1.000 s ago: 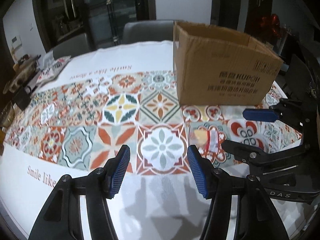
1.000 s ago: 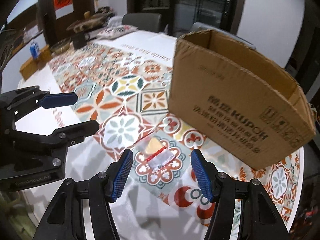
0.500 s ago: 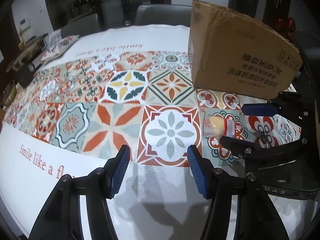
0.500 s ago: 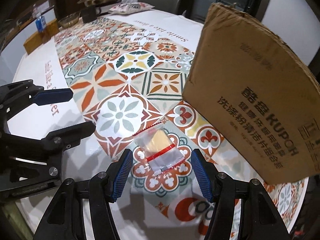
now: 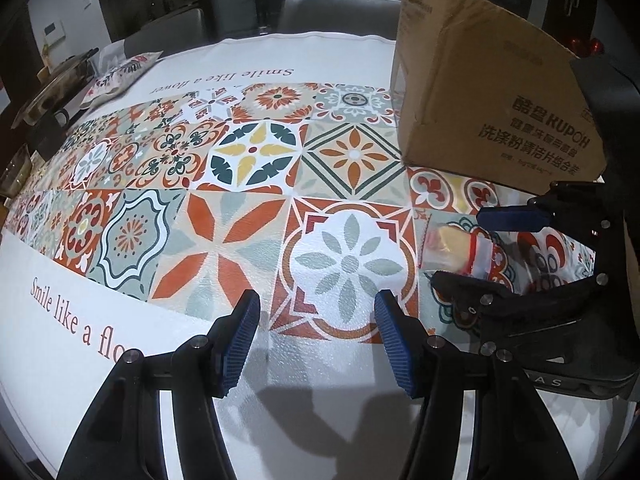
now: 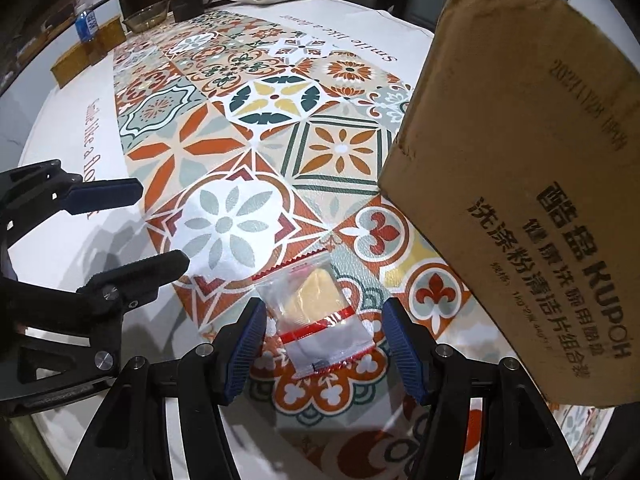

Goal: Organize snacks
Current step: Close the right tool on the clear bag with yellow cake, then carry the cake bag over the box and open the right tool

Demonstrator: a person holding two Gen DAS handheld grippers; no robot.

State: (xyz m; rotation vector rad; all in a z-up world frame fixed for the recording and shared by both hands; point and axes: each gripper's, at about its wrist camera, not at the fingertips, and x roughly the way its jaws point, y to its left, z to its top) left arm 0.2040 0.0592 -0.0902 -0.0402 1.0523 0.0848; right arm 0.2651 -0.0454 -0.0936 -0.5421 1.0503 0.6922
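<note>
One snack packet (image 6: 320, 316), one cardboard box (image 6: 520, 184)

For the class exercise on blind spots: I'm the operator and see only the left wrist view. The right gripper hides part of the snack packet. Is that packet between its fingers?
Observer: Yes. In the right wrist view the snack packet lies flat on the tablecloth between the open pads of the right gripper, and neither pad presses it.
Operator: What is in the packet?
Observer: A yellow wedge in clear wrap with a red band across it and a red zigzag edge.
Operator: How close is the box on that side?
Observer: The cardboard box stands just right of the packet, apart from it.
Operator: And my left gripper?
Observer: The left gripper is open and empty.
</note>
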